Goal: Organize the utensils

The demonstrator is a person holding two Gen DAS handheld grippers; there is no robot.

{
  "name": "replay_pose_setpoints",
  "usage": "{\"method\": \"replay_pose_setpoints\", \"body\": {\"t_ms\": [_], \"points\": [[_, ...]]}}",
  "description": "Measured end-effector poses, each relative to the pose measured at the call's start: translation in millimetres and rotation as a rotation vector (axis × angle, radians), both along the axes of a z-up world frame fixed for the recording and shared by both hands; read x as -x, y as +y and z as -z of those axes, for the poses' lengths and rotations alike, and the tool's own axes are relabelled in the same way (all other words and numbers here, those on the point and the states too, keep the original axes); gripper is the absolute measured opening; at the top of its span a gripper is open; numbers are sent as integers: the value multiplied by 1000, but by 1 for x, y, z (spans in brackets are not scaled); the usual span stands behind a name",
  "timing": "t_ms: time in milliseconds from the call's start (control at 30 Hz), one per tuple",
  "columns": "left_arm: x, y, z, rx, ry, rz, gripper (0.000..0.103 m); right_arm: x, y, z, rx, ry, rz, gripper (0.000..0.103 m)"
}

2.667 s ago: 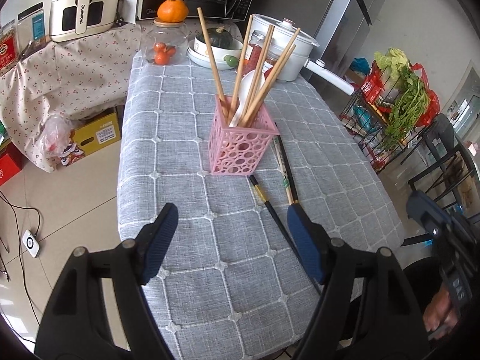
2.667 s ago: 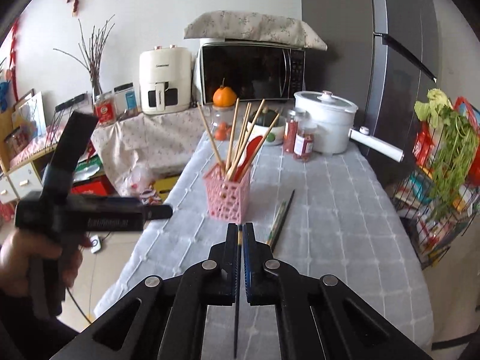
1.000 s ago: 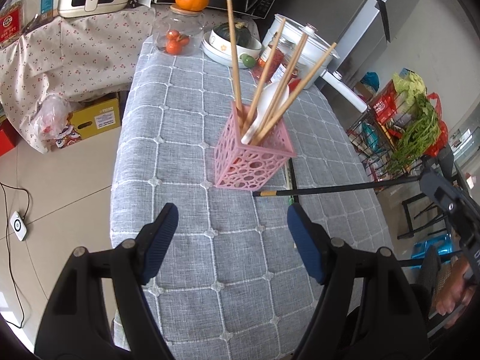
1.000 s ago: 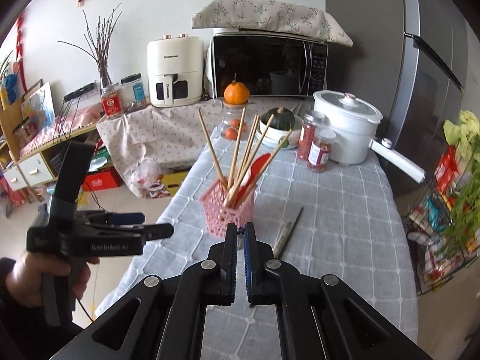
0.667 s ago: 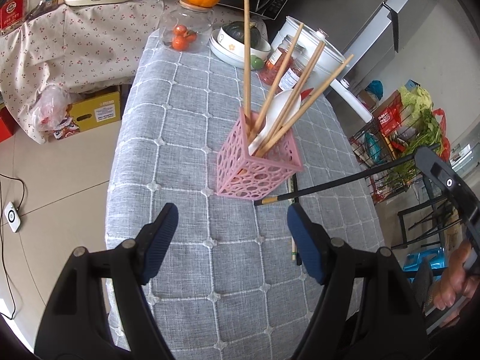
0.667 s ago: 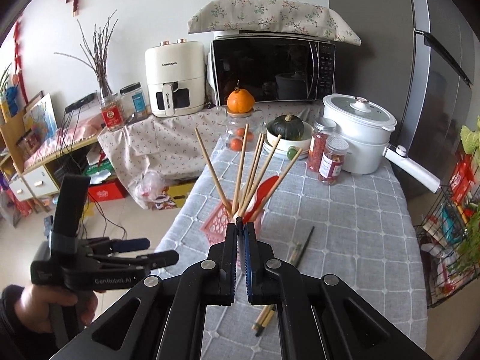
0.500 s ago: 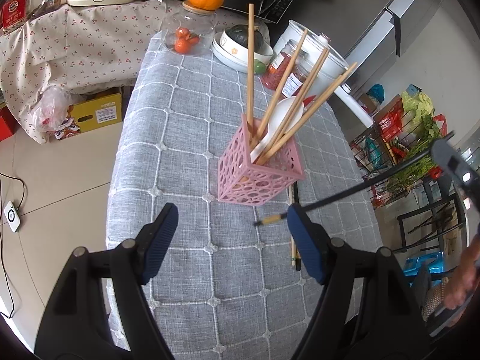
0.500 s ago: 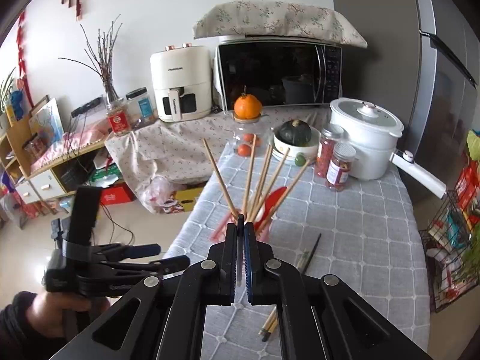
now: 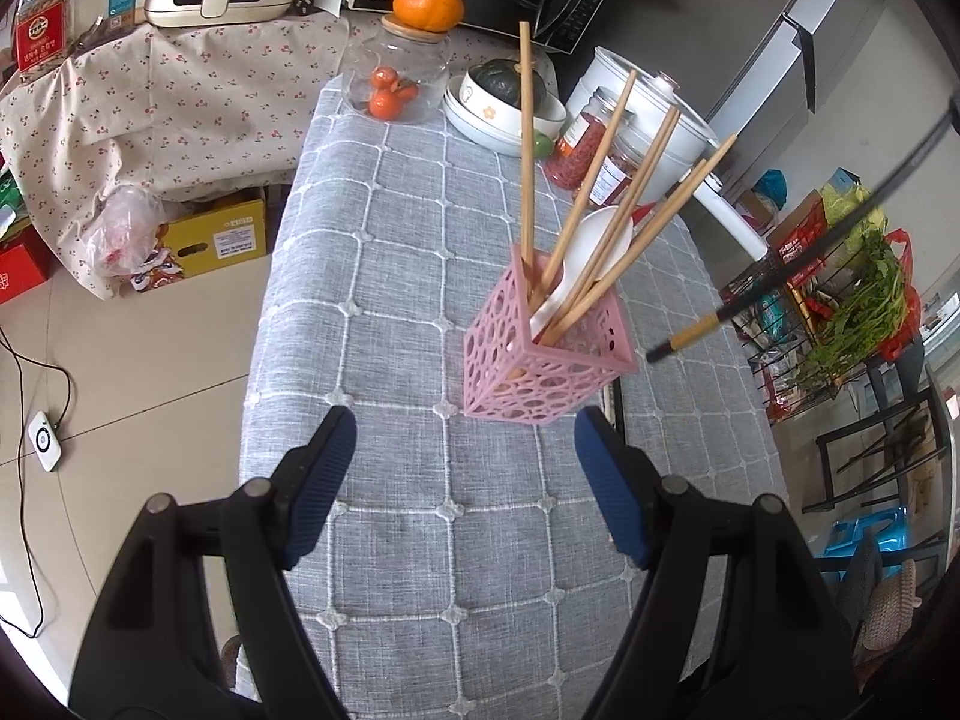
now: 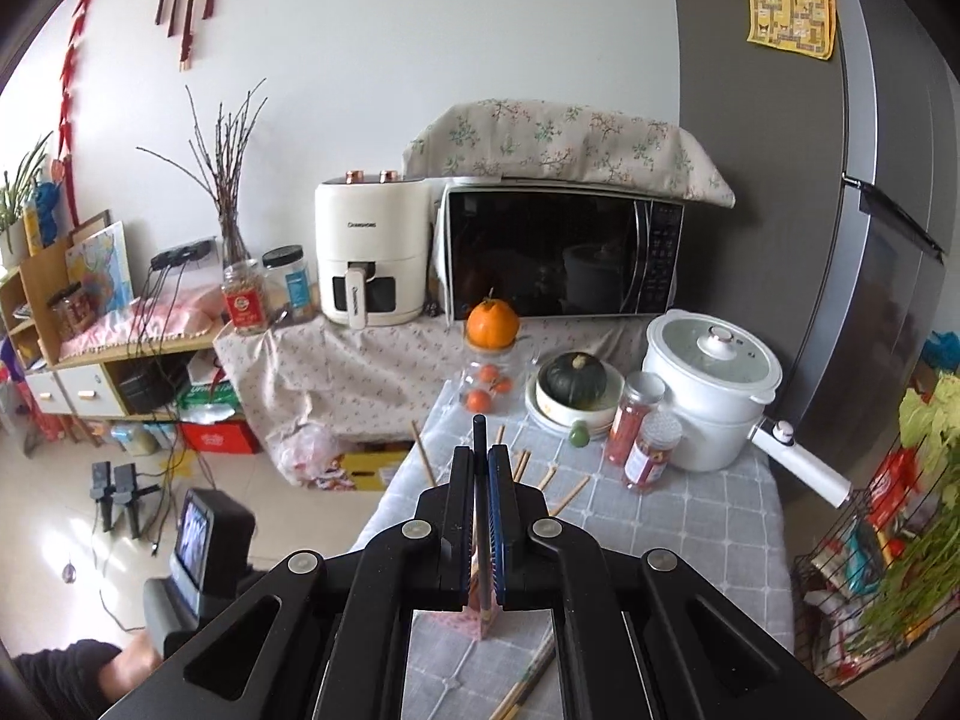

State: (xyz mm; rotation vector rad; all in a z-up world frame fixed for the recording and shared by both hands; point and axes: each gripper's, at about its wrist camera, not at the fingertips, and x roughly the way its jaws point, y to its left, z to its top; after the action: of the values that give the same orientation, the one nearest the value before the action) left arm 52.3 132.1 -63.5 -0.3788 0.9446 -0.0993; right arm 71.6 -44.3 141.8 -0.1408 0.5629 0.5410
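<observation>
A: What do your right jaws (image 10: 480, 480) have?

B: They are closed tight on a black chopstick (image 9: 798, 264). In my right view its blunt end sticks up past the pads. In my left view the stick slants in from the upper right, in the air, and its gold-banded tip hangs just right of the basket's (image 9: 540, 372) rim, not touching it.

A: And the left jaws (image 9: 465, 480)?

B: Wide apart, with nothing between the pads. They point down at the table (image 9: 390, 276), on the near side of the basket and apart from it. My left hand (image 10: 135, 669) shows low in the right view, by the table's left edge.

A: Where is the basket?

B: It is pink and stands upright on the grey checked cloth near the table's right side. Wooden chopsticks (image 9: 527, 144) lean out of it in a fan, and a white spoon (image 9: 591, 258) sits among them.

A: Anything loose on the table?

B: Yes, more chopsticks (image 10: 528, 681) lie flat on the cloth just right of the basket; how many, I cannot tell.

A: What is at the far end?

B: A jar (image 9: 399, 75) with an orange (image 9: 429, 3) on its lid, a bowl (image 9: 504, 108) holding a green squash, two red spice jars and a white pot (image 10: 711, 390).
</observation>
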Motion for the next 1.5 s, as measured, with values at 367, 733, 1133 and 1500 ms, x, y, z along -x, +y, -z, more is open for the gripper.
{"method": "replay_pose_setpoints", "body": {"t_ms": [367, 733, 1133, 1500], "points": [[0, -6, 0, -8, 3, 13, 76, -33, -2, 34, -96, 62, 44, 5], [-2, -24, -2, -31, -5, 50, 76, -42, -33, 49, -193, 114, 76, 45], [-4, -54, 17, -93, 10, 77, 81, -54, -98, 130, -110, 207, 217, 72], [-15, -67, 33, -152, 36, 59, 102, -91, -74, 256, 127, 349, 183, 82]]}}
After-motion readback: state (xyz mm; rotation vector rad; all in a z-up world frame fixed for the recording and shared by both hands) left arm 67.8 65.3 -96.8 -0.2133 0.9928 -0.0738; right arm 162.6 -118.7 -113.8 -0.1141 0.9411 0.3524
